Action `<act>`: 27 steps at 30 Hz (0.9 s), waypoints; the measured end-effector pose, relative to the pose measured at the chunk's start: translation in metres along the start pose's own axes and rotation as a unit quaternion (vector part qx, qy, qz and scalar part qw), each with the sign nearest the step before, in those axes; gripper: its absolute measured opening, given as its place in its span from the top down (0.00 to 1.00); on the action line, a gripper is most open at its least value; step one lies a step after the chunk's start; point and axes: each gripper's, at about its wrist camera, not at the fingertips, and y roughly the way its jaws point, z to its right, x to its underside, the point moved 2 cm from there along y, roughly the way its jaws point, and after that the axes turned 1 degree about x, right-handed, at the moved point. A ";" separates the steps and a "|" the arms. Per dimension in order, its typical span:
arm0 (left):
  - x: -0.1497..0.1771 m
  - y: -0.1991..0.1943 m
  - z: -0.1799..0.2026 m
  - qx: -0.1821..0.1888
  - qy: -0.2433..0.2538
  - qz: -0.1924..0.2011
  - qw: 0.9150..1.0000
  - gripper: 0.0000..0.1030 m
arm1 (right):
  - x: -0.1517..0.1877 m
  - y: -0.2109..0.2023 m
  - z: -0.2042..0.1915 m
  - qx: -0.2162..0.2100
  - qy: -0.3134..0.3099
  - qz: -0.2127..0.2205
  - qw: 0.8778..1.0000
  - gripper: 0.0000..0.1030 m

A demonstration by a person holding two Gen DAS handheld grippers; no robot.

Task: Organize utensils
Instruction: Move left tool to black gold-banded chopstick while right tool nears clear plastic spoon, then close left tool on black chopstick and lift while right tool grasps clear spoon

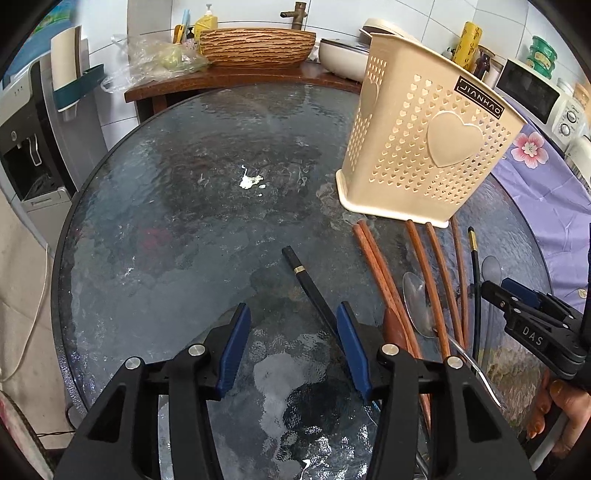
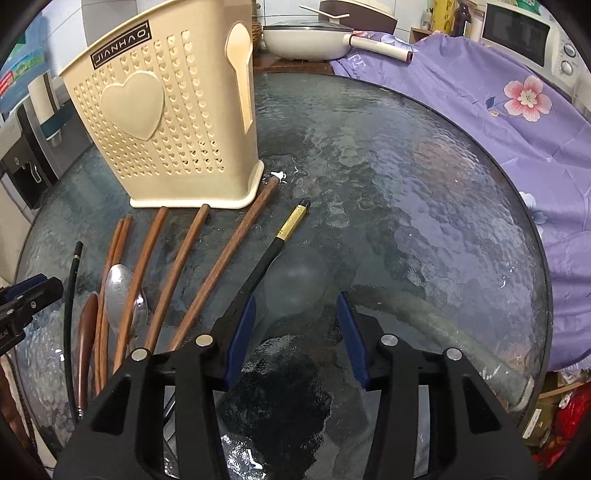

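Observation:
A beige perforated utensil holder point(image 1: 421, 140) stands on the round glass table point(image 1: 184, 221); it also shows in the right wrist view point(image 2: 166, 122). Several brown wooden chopsticks point(image 2: 184, 273) lie in front of it, with a metal spoon point(image 2: 122, 295), a dark wooden spoon point(image 2: 86, 343) and two black chopsticks point(image 2: 275, 243) point(image 2: 70, 295). The same pieces show in the left wrist view: brown chopsticks point(image 1: 432, 280), the metal spoon point(image 1: 417, 299), a black chopstick point(image 1: 310, 288). My left gripper point(image 1: 293, 317) is open and empty, left of the utensils. My right gripper point(image 2: 295, 310) is open and empty, right of them.
A wooden bowl-shaped sink point(image 1: 256, 46) and a white pan point(image 2: 306, 40) sit on the counter behind the table. A purple flowered cloth point(image 2: 498, 107) covers things to the right. A microwave point(image 2: 524, 33) and a water dispenser point(image 1: 26, 147) stand at the sides.

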 end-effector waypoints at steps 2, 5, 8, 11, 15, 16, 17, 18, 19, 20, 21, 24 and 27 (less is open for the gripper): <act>0.000 0.001 0.000 0.000 0.000 -0.001 1.000 0.54 | -0.001 0.001 -0.002 0.001 -0.001 0.002 1.000 0.55; -0.001 0.001 -0.001 -0.002 -0.001 -0.001 1.000 0.54 | -0.001 0.002 -0.006 0.005 -0.010 0.006 1.000 0.57; -0.004 0.003 -0.002 -0.002 -0.005 -0.004 1.000 0.54 | 0.001 0.000 -0.012 0.005 -0.022 0.008 1.000 0.60; -0.008 0.005 0.000 0.001 -0.009 -0.006 1.000 0.54 | 0.001 0.000 -0.012 -0.002 -0.025 0.006 1.000 0.61; -0.014 0.010 0.007 -0.010 0.000 -0.011 1.000 0.54 | 0.001 0.000 -0.012 -0.008 -0.031 0.005 0.999 0.62; -0.015 0.012 0.008 -0.011 -0.001 -0.014 1.000 0.56 | 0.001 0.000 -0.012 -0.011 -0.032 0.003 0.999 0.63; -0.015 0.015 0.009 -0.014 -0.001 -0.019 1.000 0.56 | 0.000 0.001 -0.011 -0.012 -0.033 0.002 0.999 0.63; -0.016 0.018 0.010 -0.017 0.000 -0.023 1.000 0.58 | -0.001 0.002 -0.010 -0.013 -0.035 0.002 0.999 0.63; -0.016 0.020 0.010 -0.020 0.001 -0.026 0.999 0.60 | -0.002 0.003 -0.009 -0.014 -0.035 0.001 0.999 0.64; -0.016 0.023 0.010 -0.023 0.001 -0.031 0.999 0.61 | -0.003 0.004 -0.008 -0.015 -0.035 0.000 0.999 0.64; -0.017 0.024 0.011 -0.028 0.004 -0.027 0.999 0.62 | -0.003 0.004 -0.007 -0.017 -0.036 0.000 0.999 0.64; -0.018 0.025 0.013 -0.037 0.009 -0.027 0.999 0.66 | -0.006 0.006 -0.005 -0.020 -0.037 0.001 0.999 0.64; -0.020 0.027 0.016 -0.041 0.014 -0.027 0.999 0.71 | -0.007 0.008 -0.004 -0.022 -0.038 0.002 0.999 0.64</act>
